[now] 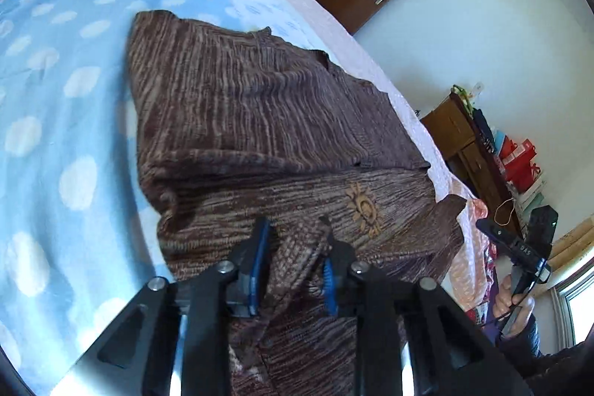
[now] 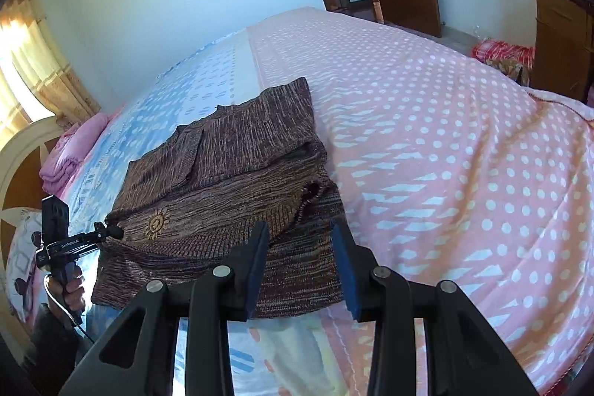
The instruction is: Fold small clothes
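1. Left wrist view: one brown knit sweater [image 1: 260, 136] lies partly folded on the bed [image 1: 55, 99], on its blue dotted half beside the seam with the pink half. The left gripper [image 1: 293, 262] is clenched on a ribbed band of the sweater, probably a hem or cuff, though the bunched knit makes that hard to tell; the band stands up between the blue pads. From this gripper the garment stretches straight ahead, its long axis running away toward the far edge of the bed.

2. Left wrist view, right edge: the right gripper [image 1: 519, 236] shows small off the bed's near corner, held in a hand [image 1: 514, 307].

3. Right wrist view: the same sweater [image 2: 222, 180] lies ahead and to the left, one folded layer over another, with a sun motif [image 2: 157, 223] on top near the left gripper [image 2: 111, 232]. The right gripper [image 2: 300, 247] is released, its jaws apart over the sweater's near right corner and holding nothing.

4. Count: one garment, two grippers. The left already has cloth; the right is nearer the free corner, so I judge the next fold turns on that corner.
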`<action>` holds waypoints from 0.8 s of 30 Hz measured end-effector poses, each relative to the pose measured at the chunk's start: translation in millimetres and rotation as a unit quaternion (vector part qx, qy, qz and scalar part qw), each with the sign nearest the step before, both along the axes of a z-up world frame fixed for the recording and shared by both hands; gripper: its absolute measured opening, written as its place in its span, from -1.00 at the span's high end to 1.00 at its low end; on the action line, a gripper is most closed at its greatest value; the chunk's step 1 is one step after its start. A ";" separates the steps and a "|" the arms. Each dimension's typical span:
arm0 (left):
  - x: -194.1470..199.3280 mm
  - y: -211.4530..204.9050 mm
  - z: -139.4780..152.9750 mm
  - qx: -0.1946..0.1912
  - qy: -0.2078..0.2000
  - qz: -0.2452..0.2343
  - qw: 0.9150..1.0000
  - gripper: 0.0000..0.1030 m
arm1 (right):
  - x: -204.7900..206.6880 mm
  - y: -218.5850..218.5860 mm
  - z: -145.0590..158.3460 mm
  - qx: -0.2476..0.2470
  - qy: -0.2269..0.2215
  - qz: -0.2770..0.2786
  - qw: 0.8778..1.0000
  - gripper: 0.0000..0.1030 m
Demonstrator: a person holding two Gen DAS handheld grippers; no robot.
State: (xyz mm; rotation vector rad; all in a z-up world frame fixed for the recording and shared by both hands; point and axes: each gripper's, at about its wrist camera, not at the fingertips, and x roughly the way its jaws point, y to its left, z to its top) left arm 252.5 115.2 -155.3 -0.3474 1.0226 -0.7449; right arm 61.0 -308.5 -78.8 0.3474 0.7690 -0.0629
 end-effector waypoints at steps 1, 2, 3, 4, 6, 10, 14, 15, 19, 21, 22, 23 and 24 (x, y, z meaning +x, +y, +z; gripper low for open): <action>-5.4 -2.4 4.2 0.008 -0.014 -0.008 1.000 0.12 | -0.8 0.4 -0.5 -0.003 0.000 0.001 1.000 0.28; -10.1 -3.9 8.5 0.014 -0.029 -0.014 0.999 -0.04 | -1.3 1.0 -0.6 -0.006 0.001 0.003 1.000 0.28; -14.9 -4.5 13.0 0.019 -0.044 -0.018 0.999 -0.40 | -1.4 1.4 -0.2 -0.006 0.000 0.004 1.000 0.28; -21.8 -4.0 17.9 0.020 -0.062 -0.022 0.998 -0.67 | -1.6 1.3 -0.2 -0.006 -0.001 0.004 1.000 0.28; -26.5 -1.5 22.9 0.014 -0.080 -0.030 0.996 -0.77 | -1.2 0.8 -0.4 -0.006 -0.002 0.006 1.000 0.28; -33.4 1.2 26.6 0.024 -0.094 -0.055 0.994 -0.77 | -0.8 2.0 -1.2 -0.004 0.001 0.007 1.000 0.28; -45.8 9.4 34.0 0.087 -0.124 -0.078 0.985 -0.77 | -2.0 2.9 -0.7 -0.012 0.003 0.011 1.000 0.28; -48.8 10.0 35.6 0.108 -0.136 -0.079 0.982 -0.77 | -1.9 2.9 -1.0 -0.012 0.003 0.011 1.000 0.28; -50.7 -1.5 33.6 0.171 -0.172 -0.095 0.965 -0.41 | 1.2 3.4 -4.4 -0.005 0.004 0.007 1.000 0.28; -47.3 -14.5 29.3 0.186 -0.179 -0.111 0.960 -0.29 | 1.9 4.9 -4.4 -0.008 0.003 0.007 1.000 0.28; -46.3 -21.9 26.9 0.200 -0.188 -0.116 0.954 -0.28 | 1.7 5.5 -3.7 -0.013 0.003 0.007 1.000 0.28; -45.1 -29.6 24.1 0.214 -0.199 -0.119 0.949 -0.26 | 1.2 5.8 -2.1 -0.023 0.002 0.007 1.000 0.28; -44.5 -34.3 22.1 0.219 -0.206 -0.122 0.946 -0.19 | 0.9 5.3 -0.1 -0.036 0.001 0.006 0.999 0.28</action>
